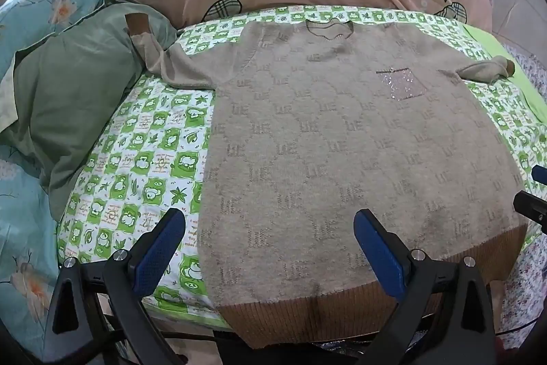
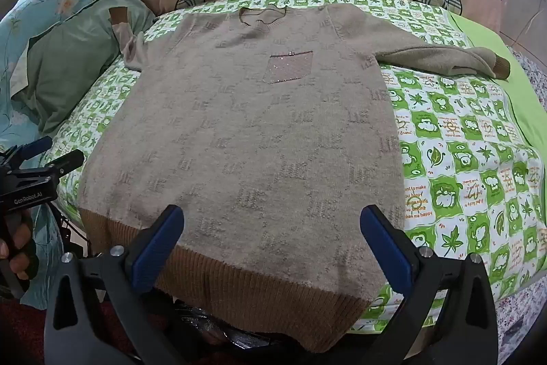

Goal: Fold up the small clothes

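A beige knitted sweater with a brown ribbed hem lies flat, front up, ahead of both fingers, sleeves spread for folding; left gripper and right gripper hover above its hem, jaws wide, holding nothing

Legible markings noted: "GenRobot.AI" in white on the black body of the left hand-held gripper, seen at the left edge of the right wrist view. The green checked sheet carries small print, partly readable as "make you happy", at its near right. The sweater repeats a woven "UE"-like monogram; exact letters uncertain.
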Demonstrator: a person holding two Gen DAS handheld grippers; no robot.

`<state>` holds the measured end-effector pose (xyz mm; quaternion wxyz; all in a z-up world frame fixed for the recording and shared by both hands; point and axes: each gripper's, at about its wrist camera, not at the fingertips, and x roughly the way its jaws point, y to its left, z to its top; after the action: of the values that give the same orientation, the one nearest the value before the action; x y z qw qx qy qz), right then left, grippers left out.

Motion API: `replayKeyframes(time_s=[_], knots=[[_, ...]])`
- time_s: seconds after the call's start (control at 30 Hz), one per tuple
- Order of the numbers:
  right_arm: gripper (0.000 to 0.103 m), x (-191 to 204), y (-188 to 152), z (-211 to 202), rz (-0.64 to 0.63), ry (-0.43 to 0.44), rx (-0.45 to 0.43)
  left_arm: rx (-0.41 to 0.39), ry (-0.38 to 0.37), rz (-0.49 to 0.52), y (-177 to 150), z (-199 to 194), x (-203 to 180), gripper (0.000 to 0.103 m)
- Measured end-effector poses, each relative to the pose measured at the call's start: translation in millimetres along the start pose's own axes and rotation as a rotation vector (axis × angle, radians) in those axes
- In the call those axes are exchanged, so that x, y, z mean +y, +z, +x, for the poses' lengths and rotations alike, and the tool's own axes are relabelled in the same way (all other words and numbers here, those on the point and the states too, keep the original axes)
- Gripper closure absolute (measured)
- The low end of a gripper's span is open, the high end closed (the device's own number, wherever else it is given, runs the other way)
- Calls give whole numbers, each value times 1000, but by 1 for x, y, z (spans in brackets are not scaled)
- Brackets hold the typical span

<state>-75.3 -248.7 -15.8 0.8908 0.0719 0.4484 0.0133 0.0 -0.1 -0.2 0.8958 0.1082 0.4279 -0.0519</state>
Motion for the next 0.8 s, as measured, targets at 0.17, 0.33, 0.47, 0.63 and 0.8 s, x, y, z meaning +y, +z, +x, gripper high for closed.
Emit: replayKeyframes(time_s=[0.17, 0.33, 0.47, 0.63, 0.8], knots=[[0, 1, 0, -2, -1, -2, -4, -1, -1, -3, 0, 0, -1, 4], [0, 1, 1, -5, 3, -3, -5, -2, 0, -5, -1, 3, -2, 4], [0, 0, 1, -2, -3, 0, -7, -1, -1, 0, 0, 1, -1, 4], [0, -2, 1, -2, 0, 2, -7, 0, 1, -1, 0, 0, -1, 4], [0, -2, 4, -2, 2, 3, -8, 1, -1, 0, 0, 0, -1, 4]])
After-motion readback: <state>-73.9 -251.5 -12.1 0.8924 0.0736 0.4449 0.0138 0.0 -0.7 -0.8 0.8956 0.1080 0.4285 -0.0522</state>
